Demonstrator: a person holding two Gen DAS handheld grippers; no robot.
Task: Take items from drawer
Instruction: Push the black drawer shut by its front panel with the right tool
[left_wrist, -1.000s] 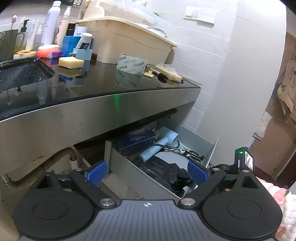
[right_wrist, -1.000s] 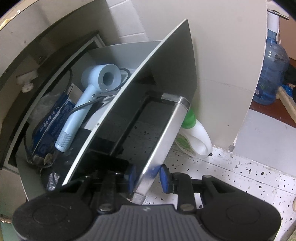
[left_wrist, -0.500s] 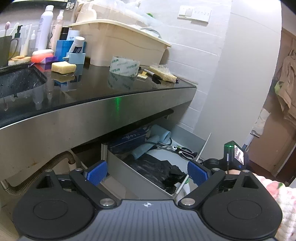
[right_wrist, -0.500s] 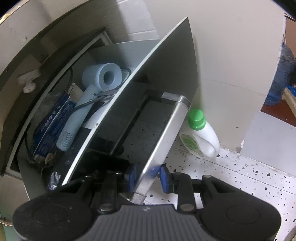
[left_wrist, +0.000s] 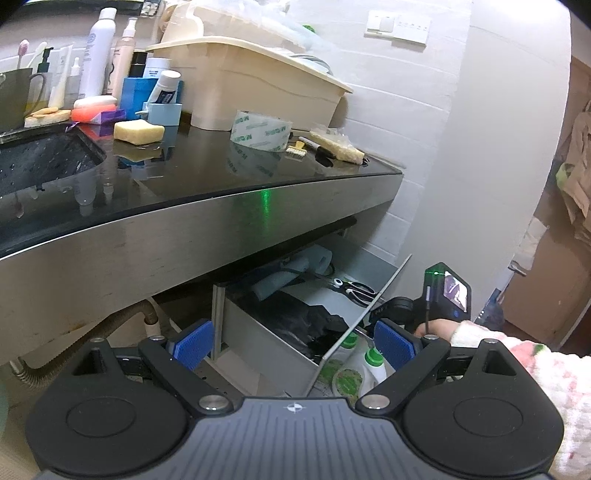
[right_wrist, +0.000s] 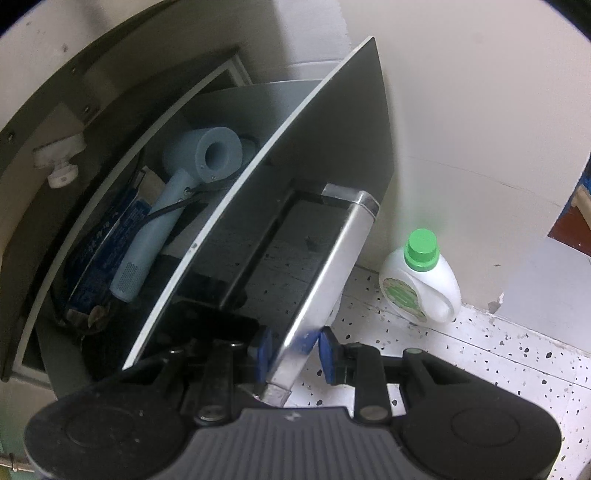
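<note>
Presently the drawer (left_wrist: 266, 328) stands pulled out from under the steel-fronted counter (left_wrist: 207, 225), its dark front panel angled out to the right. The right gripper (right_wrist: 291, 350) is clenched on the drawer's metal handle (right_wrist: 332, 273), its blue pads pressed against the bar's near end on either side. The left gripper (left_wrist: 293, 341) hangs released, jaws wide apart, in front of the drawer's near corner and touching nothing.

Contents of the drawer, as seen from the right wrist view: a pale blue hair dryer (right_wrist: 173, 221) lying with its barrel toward the far end, its dark cord crossing the handle; a blue printed packet (right_wrist: 107, 254) just left of it, along the drawer's left wall; dark material at the near end, not identifiable. From the left wrist view, a pair of scissors (left_wrist: 352, 290) lies on the drawer floor at the far right, and a black crumpled bag (left_wrist: 306, 321) fills the near part.

On the speckled floor, against the wall to the right of the drawer, stands a white bottle with a green cap (right_wrist: 421, 280). On the countertop: a roll of clear tape (left_wrist: 260, 131), a yellow sponge (left_wrist: 138, 131) and a cream plastic bin (left_wrist: 251, 88). A person's hand in a fleecy sleeve (left_wrist: 517, 354) holds the right tool.
</note>
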